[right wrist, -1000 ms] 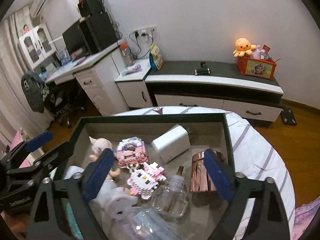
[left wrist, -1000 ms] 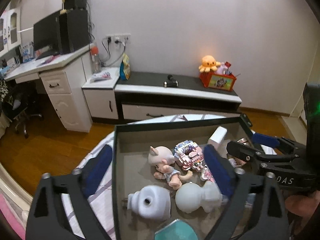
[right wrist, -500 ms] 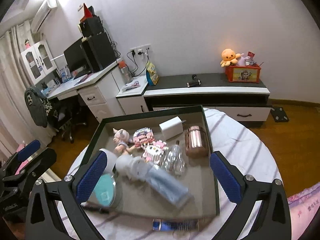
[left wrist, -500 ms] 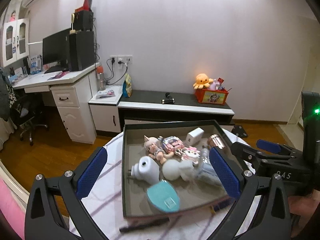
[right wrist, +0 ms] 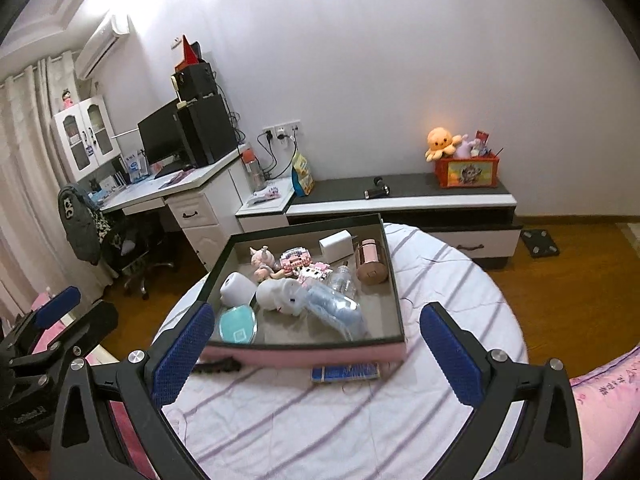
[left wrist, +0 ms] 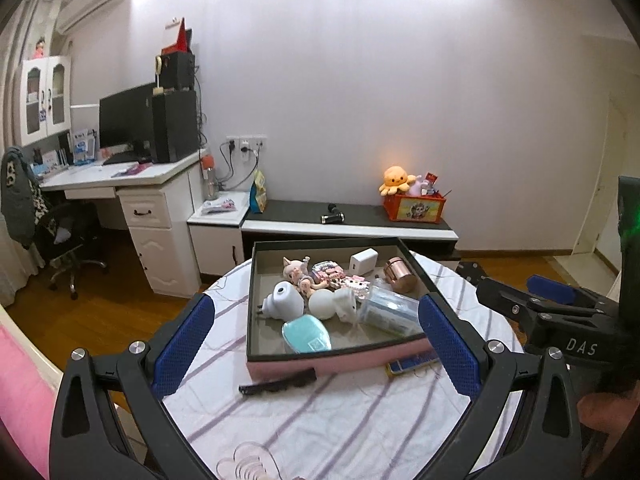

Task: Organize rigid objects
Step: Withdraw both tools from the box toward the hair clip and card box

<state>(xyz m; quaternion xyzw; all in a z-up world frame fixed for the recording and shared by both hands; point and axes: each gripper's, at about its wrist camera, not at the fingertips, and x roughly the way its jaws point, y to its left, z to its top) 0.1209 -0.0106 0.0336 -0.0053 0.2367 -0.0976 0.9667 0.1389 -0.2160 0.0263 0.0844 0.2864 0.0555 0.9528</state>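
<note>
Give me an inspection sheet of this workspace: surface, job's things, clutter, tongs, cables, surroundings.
Surface: round table under a striped cloth.
Job's things: tray with pink sides holding a white charger, copper jar, doll, block toys, white plug, teal case, clear bottle.
Clutter: black comb and blue packet on the cloth in front of the tray.
Tongs: left tongs and right tongs both open, nothing between the fingers.
Cables: cords hang from the wall sockets.
Surroundings: desk with monitor, low cabinet, orange plush, office chair.
</note>
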